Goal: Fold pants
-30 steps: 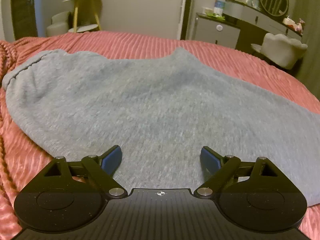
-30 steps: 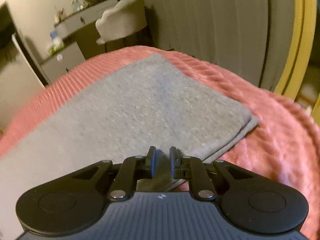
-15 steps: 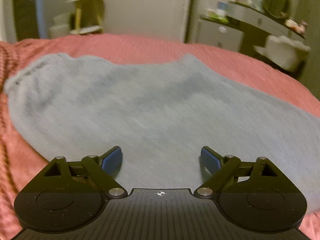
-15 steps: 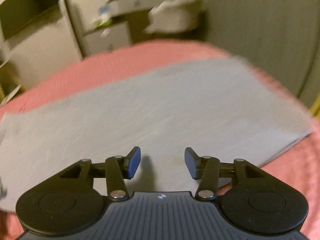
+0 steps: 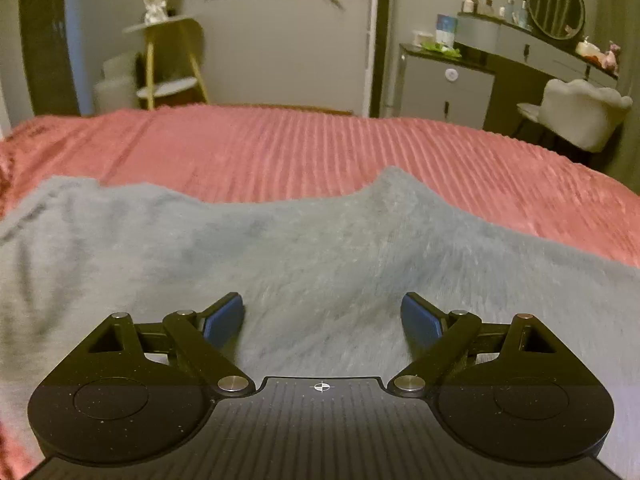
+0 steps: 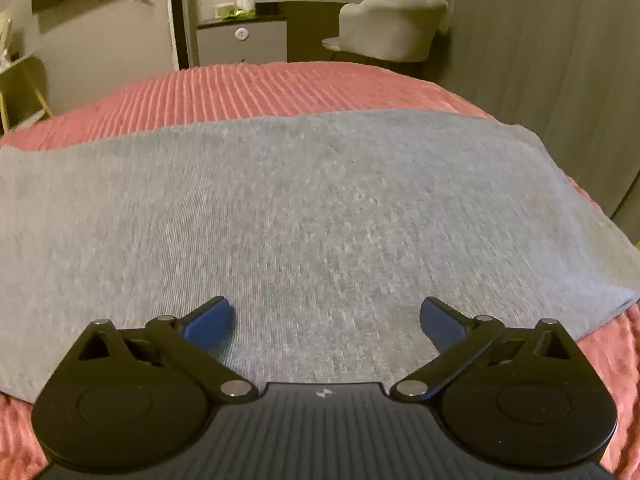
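Our grey knit pants [image 6: 304,208] lie lengthwise left-to-right across the pink ribbed bedspread [image 6: 260,84]; our left gripper [image 5: 322,316] hangs released, and our right gripper [image 6: 326,320], jaws just spread, grasps nothing.

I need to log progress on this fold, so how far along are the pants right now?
Done: the grey pants lie flat on the pink bedspread, apparently folded lengthwise, with layered edges at the right end. In hand: nothing; the left tongs are open, and the right tongs have just been opening, both above the fabric. Left: folding the long strip across into a compact bundle.
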A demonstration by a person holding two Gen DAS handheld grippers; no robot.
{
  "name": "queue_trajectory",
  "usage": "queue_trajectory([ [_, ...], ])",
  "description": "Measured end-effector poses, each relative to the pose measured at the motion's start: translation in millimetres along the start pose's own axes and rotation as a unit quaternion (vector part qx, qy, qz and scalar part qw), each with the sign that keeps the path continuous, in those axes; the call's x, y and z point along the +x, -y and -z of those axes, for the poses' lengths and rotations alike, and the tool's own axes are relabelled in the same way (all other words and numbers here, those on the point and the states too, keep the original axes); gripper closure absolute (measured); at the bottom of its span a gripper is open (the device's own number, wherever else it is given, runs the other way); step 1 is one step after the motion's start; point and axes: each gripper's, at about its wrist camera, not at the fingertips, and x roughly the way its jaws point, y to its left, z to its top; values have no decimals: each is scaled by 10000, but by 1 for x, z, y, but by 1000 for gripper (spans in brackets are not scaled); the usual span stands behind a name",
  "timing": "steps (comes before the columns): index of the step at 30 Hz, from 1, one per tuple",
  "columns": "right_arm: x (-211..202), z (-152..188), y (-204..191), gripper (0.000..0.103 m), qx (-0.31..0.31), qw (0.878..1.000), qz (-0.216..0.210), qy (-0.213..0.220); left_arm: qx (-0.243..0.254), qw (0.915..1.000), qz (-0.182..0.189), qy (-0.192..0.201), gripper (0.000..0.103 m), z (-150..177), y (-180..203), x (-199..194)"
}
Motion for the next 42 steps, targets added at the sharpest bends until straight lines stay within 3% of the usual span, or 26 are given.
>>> queue_trajectory([
  [3, -6, 3, -5, 0, -92, 9999, 77, 0, 96, 9999, 8, 83, 5, 1, -3, 14],
  [7, -4, 3, -7, 0, -169, 9997, 154, 6, -60, 9997, -190, 106, 4, -4, -24, 26],
  [13, -7, 4, -7, 0, -172, 9997, 153, -4, 44, 9884, -1448, 454, 1, -4, -69, 35],
  [16, -7, 4, -6, 0, -145, 9998, 134, -16, -148, 9664, -2500, 581, 4, -7, -86, 19],
  [17, -7, 4, -5, 0, -137, 9998, 123, -16, -129, 9683, -2401, 674, 4, -6, -88, 7],
  [20, -6, 3, -6, 0, -138, 9998, 129, -14, -24, 9924, -937, 799, 4, 3, -80, -32],
  [23, -5, 4, -8, 0, -173, 9997, 156, -15, 340, 9975, 100, 613, 3, 18, -56, -43],
  [24, -6, 4, -7, 0, -165, 9998, 145, -17, 570, 9969, 218, 490, 2, 21, -47, -37],
  [25, -6, 4, -7, 0, -156, 9998, 135, -16, 812, 9960, 0, 375, 2, 26, -38, -28],
  [27, -6, 4, -7, 0, -164, 9998, 124, -12, 1118, 9890, -947, 215, 1, 36, -35, -7],
  [32, -6, 4, -6, 0, -161, 9998, 103, -6, -64, 9874, -1547, 314, 0, 27, -88, -9],
  [36, -7, 5, -7, 0, -152, 9998, 95, -8, 50, 9755, -2139, 522, 1, 33, -91, -34],
  [38, -8, 4, -6, 0, -136, 9999, 85, -6, 338, 9770, -1944, 804, 1, 28, -76, -59],
  [40, -14, 3, -7, 0, -74, 9999, 113, 36, 468, 9871, -1158, 997, 1, 27, -57, -85],
  [42, -26, 3, -12, 0, -155, 9996, -75, 223, 575, 9910, -413, 1139, 1, 26, -32, -105],
])
